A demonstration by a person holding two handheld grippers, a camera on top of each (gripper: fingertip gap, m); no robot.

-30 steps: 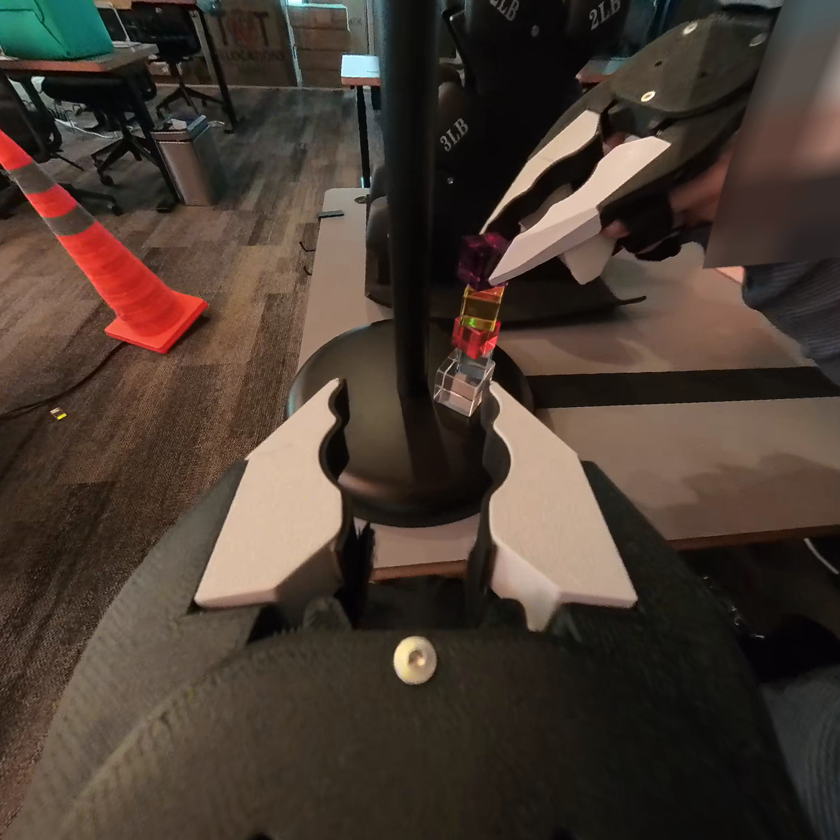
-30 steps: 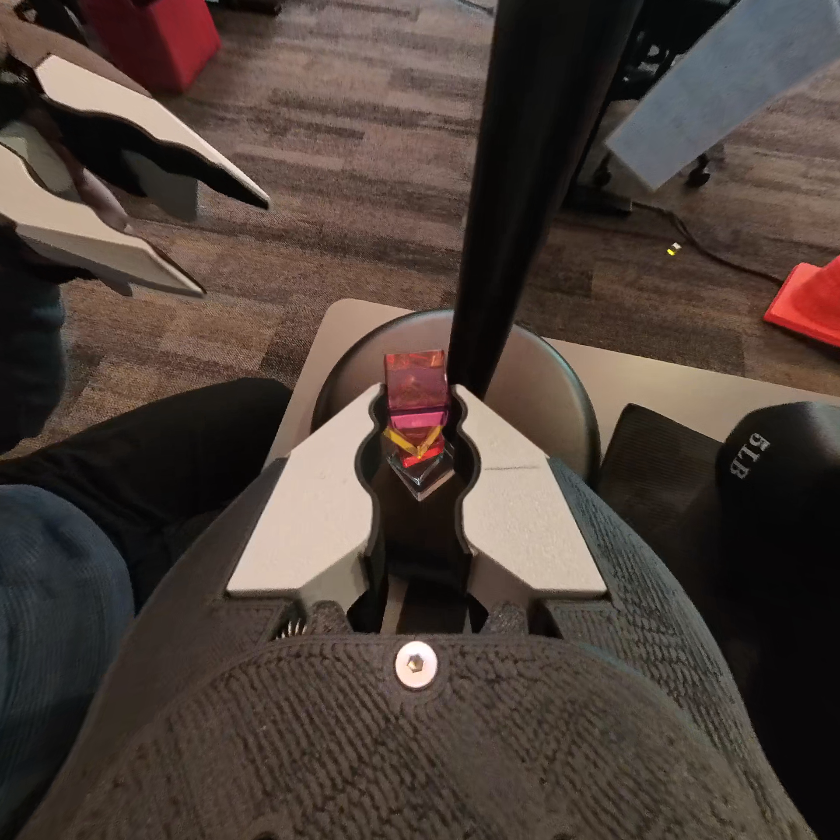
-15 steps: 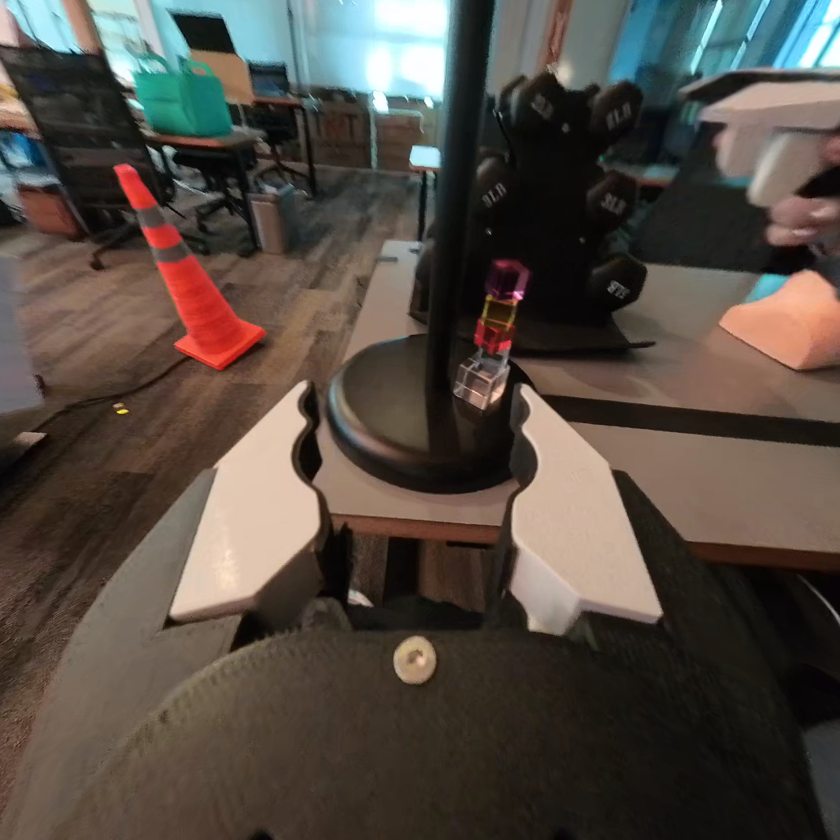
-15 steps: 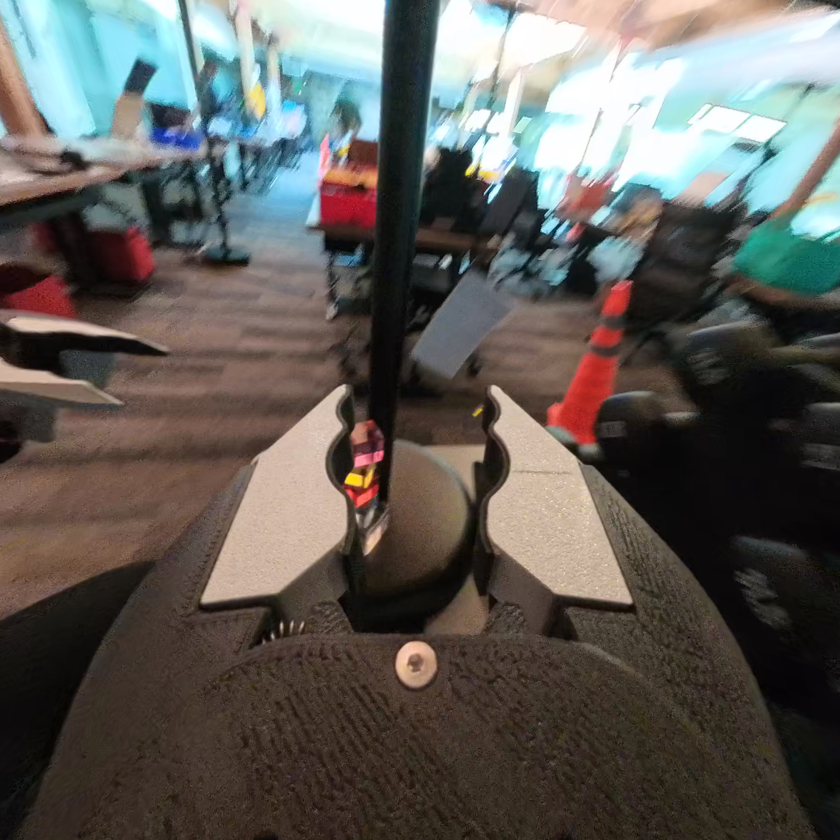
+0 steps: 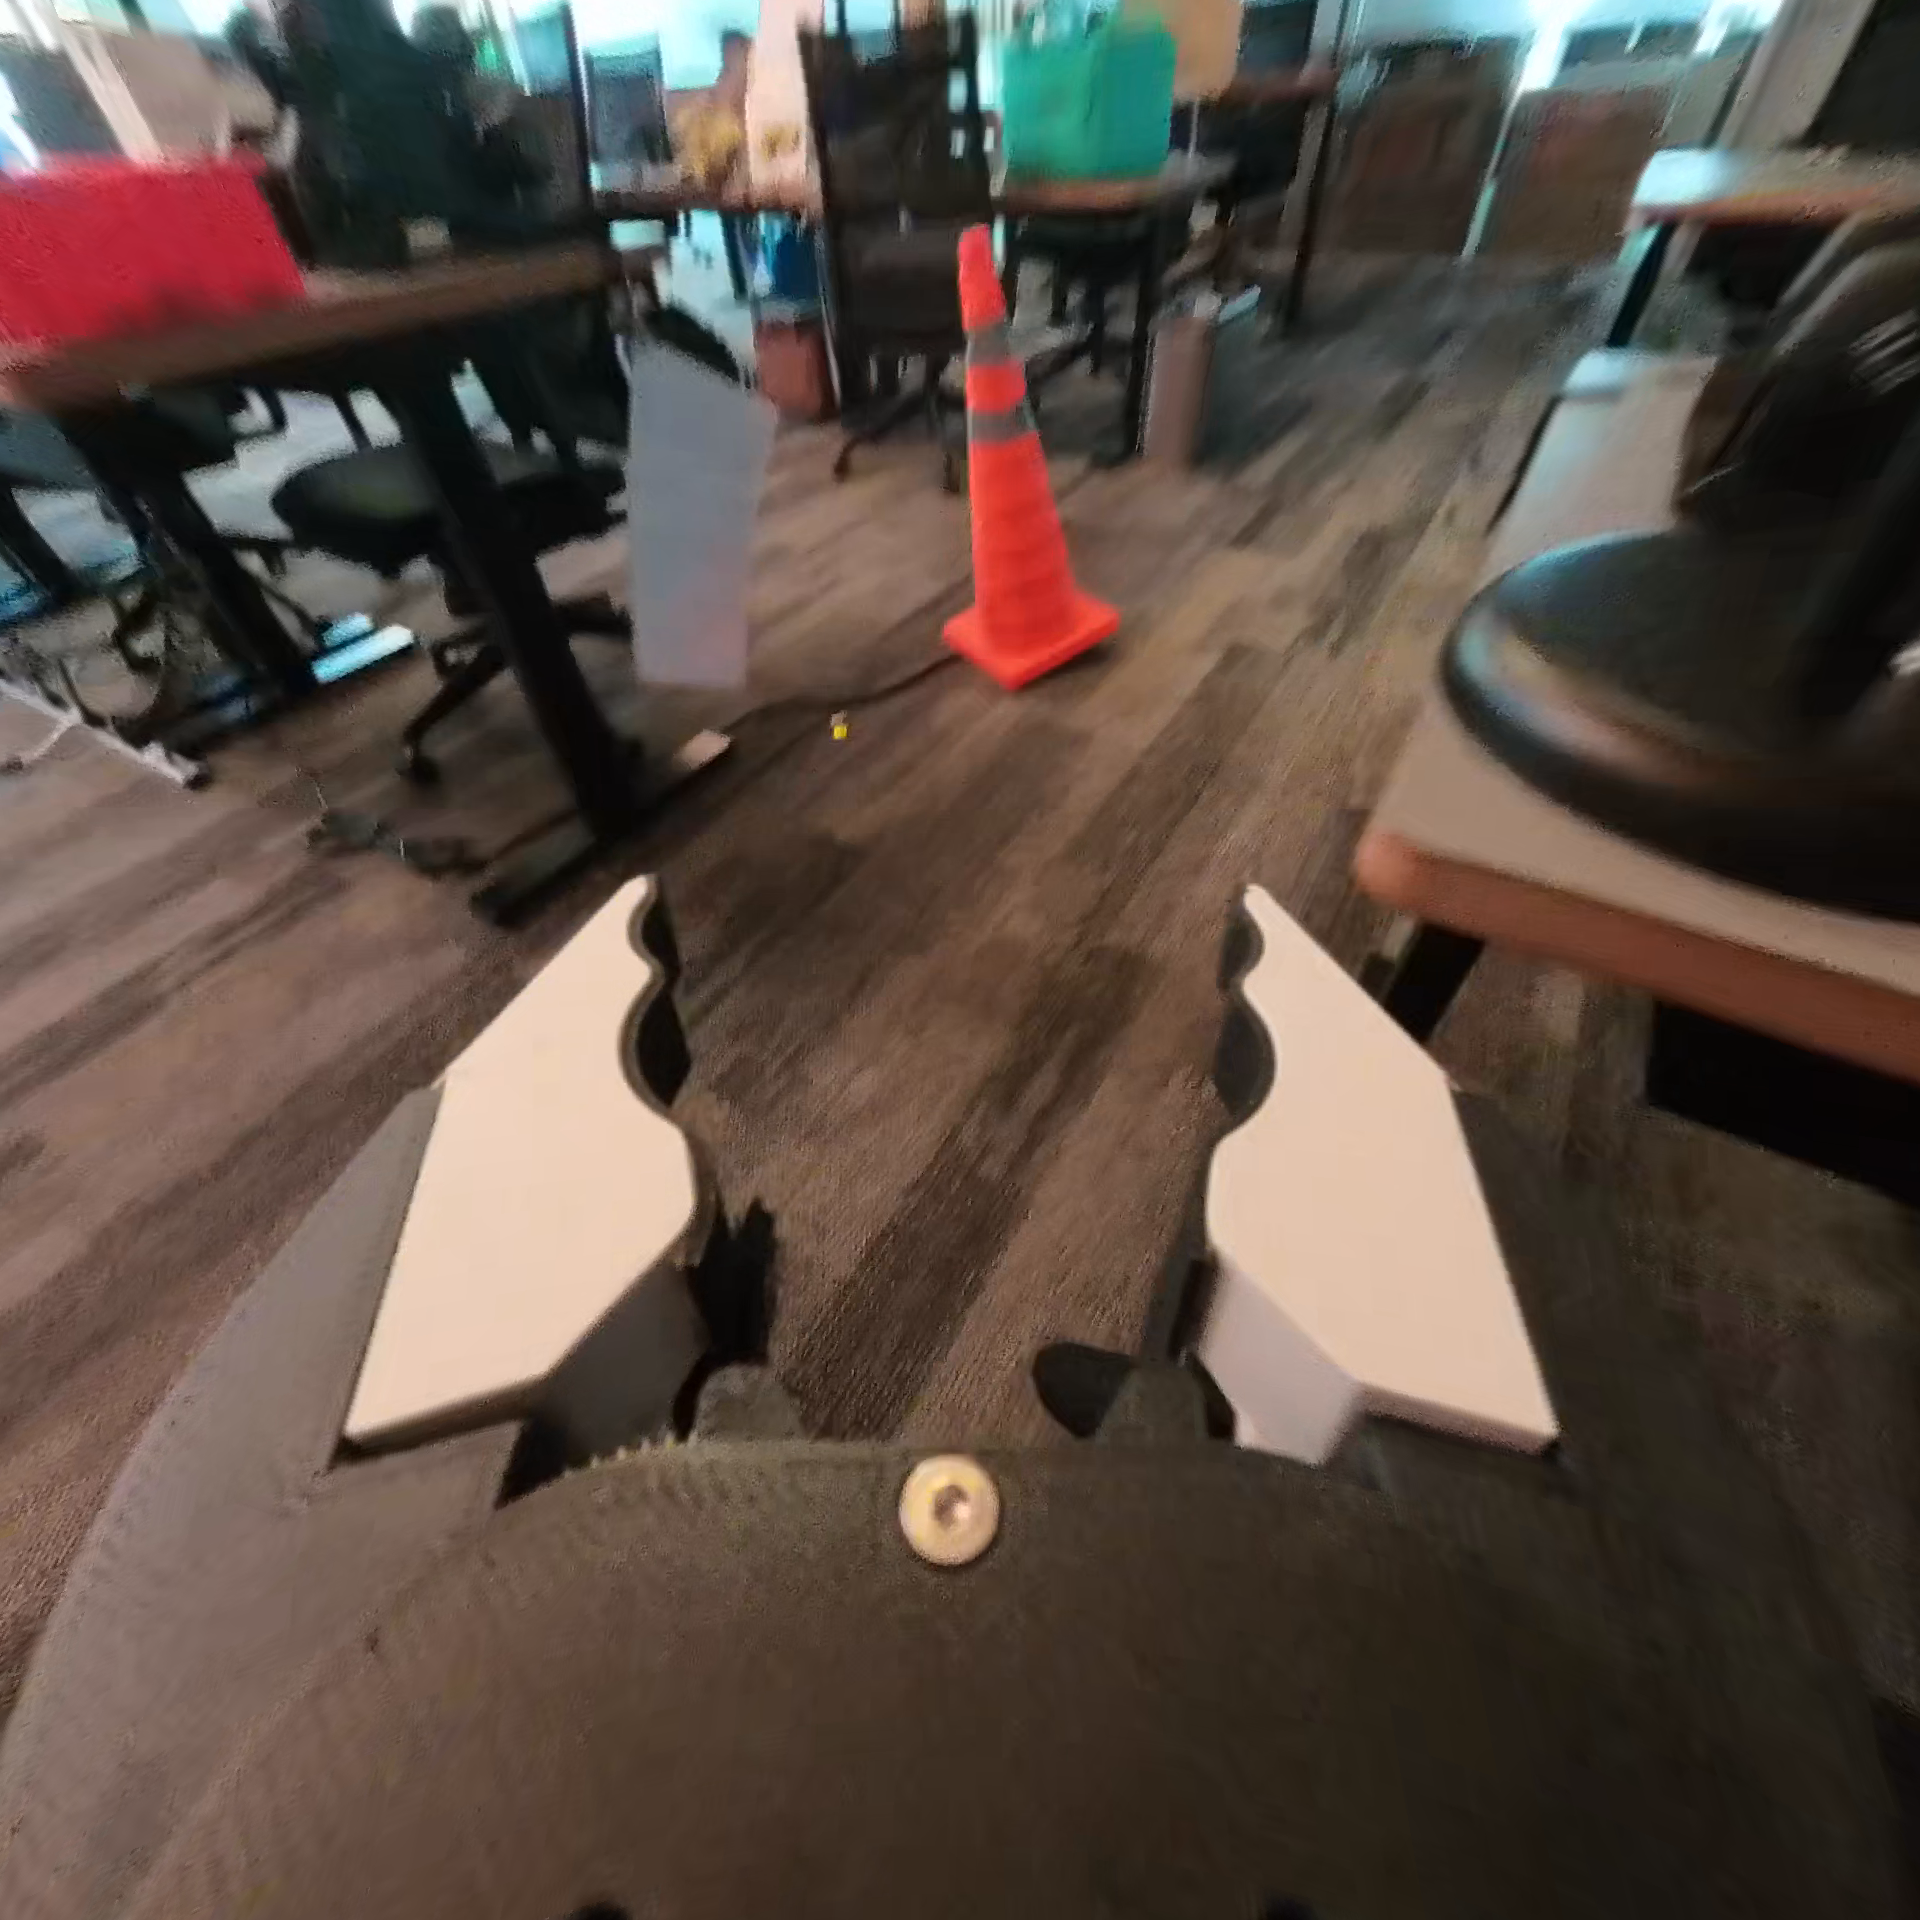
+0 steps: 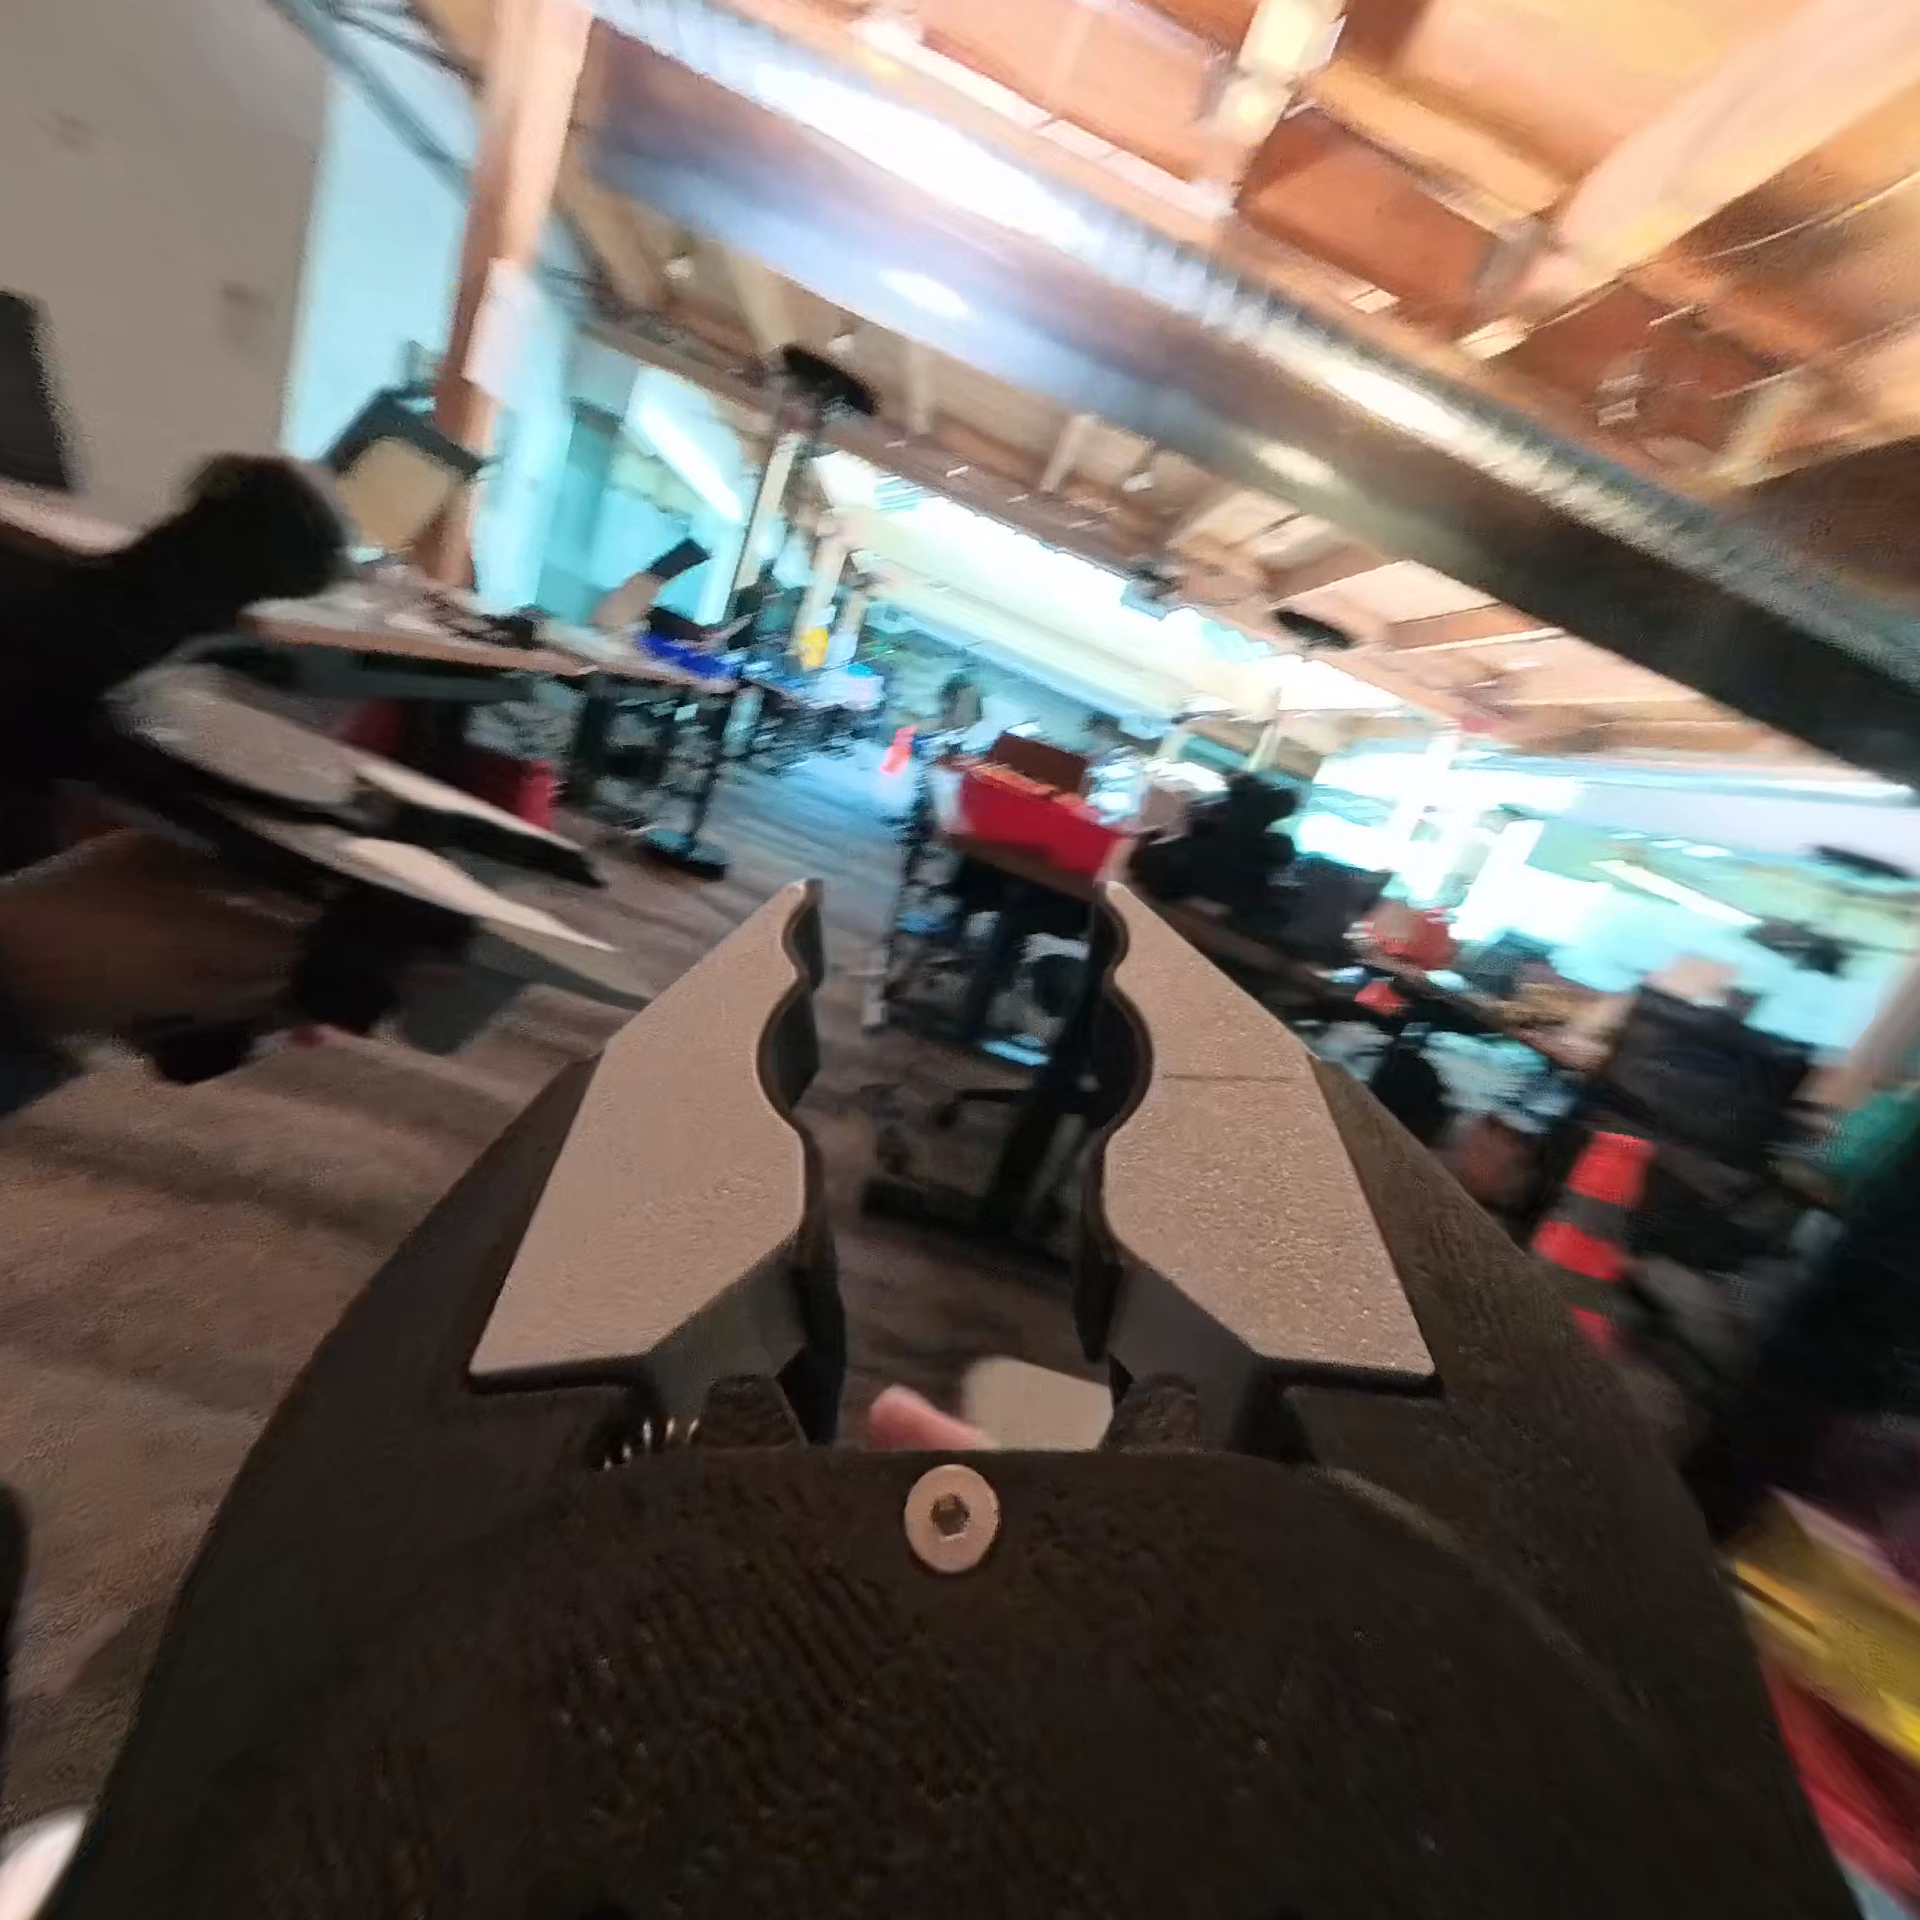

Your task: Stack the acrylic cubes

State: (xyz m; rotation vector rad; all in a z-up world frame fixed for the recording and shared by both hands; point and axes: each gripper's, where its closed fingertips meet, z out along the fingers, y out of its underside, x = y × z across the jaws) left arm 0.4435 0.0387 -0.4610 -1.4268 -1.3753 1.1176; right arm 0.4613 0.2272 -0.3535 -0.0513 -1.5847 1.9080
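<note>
My left gripper (image 5: 951, 904) is wide open and empty, held off the table's left edge and pointing out over the dark wood floor (image 5: 935, 987). The round black stand base (image 5: 1683, 707) on the grey table (image 5: 1621, 862) sits at the right of the left wrist view. My right gripper (image 6: 961, 899) is open and empty, raised and tilted up toward the room and ceiling. The left gripper (image 6: 457, 862) shows blurred at the left of the right wrist view. No stack of coloured cubes shows in either view.
An orange traffic cone (image 5: 1013, 499) stands on the floor ahead of the left gripper. A dark desk (image 5: 312, 332) with office chairs stands at the left. A black bar (image 6: 1455, 499) crosses the upper right of the right wrist view. Tables and a red box (image 6: 1039, 821) lie beyond.
Both grippers pulled away from the cube stack on the stand base and swung off it; the stack left both views. The left jaws opened wider. The right jaws opened and released the top cube.
</note>
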